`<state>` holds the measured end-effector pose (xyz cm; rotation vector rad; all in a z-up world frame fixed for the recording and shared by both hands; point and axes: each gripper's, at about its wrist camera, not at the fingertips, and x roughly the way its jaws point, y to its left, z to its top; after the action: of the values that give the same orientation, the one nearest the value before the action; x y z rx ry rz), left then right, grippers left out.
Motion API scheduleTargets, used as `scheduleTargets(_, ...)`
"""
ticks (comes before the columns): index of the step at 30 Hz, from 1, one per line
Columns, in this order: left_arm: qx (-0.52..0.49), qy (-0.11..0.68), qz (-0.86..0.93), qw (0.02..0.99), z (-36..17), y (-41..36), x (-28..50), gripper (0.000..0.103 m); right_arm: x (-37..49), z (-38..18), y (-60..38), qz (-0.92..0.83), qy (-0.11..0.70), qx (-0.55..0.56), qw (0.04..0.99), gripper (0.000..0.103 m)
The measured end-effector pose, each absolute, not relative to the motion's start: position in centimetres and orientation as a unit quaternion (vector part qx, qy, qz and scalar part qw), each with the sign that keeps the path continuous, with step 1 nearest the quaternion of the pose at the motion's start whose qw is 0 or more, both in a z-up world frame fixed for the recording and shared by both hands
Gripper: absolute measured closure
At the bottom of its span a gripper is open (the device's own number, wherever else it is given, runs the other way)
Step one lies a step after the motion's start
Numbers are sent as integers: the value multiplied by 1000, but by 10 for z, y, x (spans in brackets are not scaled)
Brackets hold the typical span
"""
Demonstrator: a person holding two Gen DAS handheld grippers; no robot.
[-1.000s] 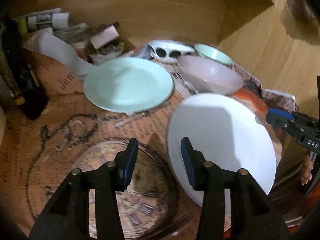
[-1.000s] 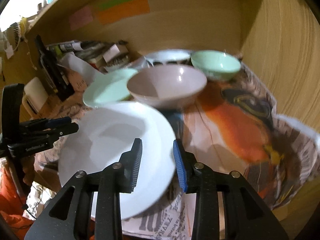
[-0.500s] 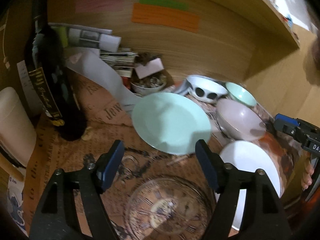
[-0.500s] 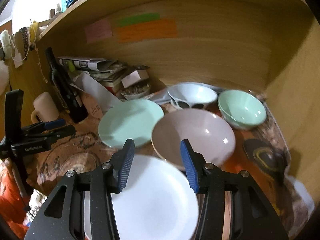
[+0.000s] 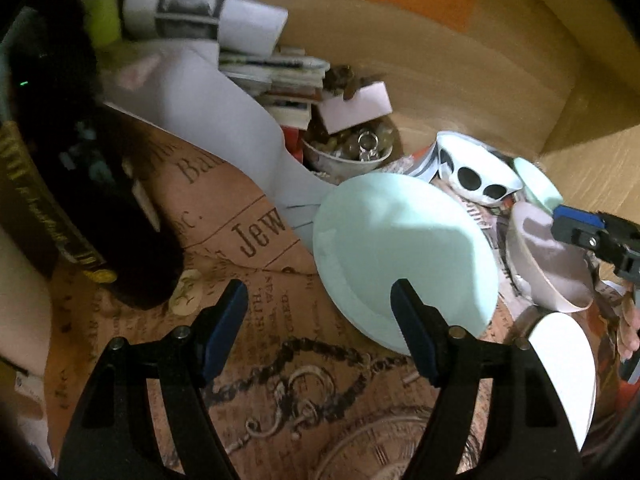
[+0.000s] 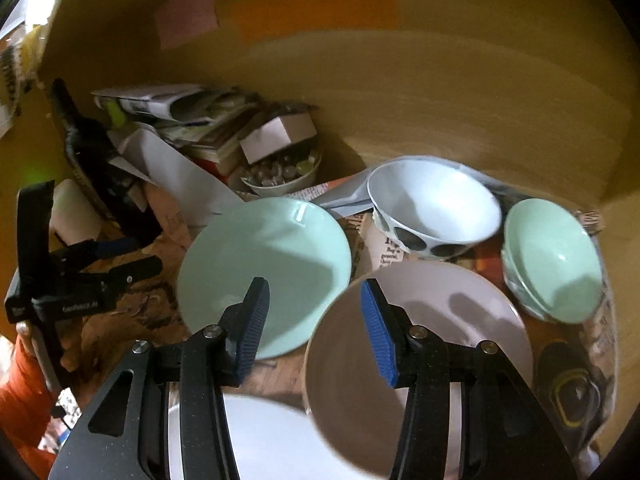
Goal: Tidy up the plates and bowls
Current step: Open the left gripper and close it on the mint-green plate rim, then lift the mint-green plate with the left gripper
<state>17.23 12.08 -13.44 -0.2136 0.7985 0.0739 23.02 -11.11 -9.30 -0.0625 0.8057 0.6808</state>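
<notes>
From the left wrist, the left claw (image 5: 318, 312) stands wide with nothing between its blue pads, its jaws having just been opening; it hangs over the printed paper (image 5: 256, 236) that covers the surface. The mint plate (image 5: 404, 256) lies flat just beyond its right finger. Past the plate sit the spotted white bowl (image 5: 476, 176) and the pink bowl (image 5: 548, 256), with the white plate (image 5: 568, 372) at the lower right. A dark bottle (image 5: 76, 184) stands at the left.

From the right wrist, the right claw (image 6: 316, 328) is parted moderately and empty, its jaws also having just been opening. Its left finger overlaps the mint plate (image 6: 264, 268), its right finger the pink bowl (image 6: 440, 344). The white plate (image 6: 280, 440) lies beneath it. The spotted white bowl (image 6: 436, 204) and a mint bowl (image 6: 552, 260) sit behind, near the wooden wall (image 6: 440, 92).
</notes>
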Motion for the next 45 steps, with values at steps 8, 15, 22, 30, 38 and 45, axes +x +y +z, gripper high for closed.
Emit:
scheduleTargets(8,-101,421,12,901,-153,117,190,48,269,-111,-86,339,431,-63,834,59)
scheduleTargets(15,-112,435,0,893,-165,119,196,60,304,-124,-72,336,473,-63,812,59)
scheduleTargets(22,-120,439,-13,890,-168,120,200,62,312,-137,-56,326,486,-110,803,59)
scheduleTargets(30,-113,438,-30,891,-171,114,205,76,313,-148,-40,321,500,-158,789,69)
scheduleTargets(38,-116,444,-31,888,-169,116,200,78,316,-144,-40,320,502,-137,792,81)
scheduleTargets(45,-118,444,-14,888,-165,128,186,78,296,-138,-33,333,499,-151,786,81)
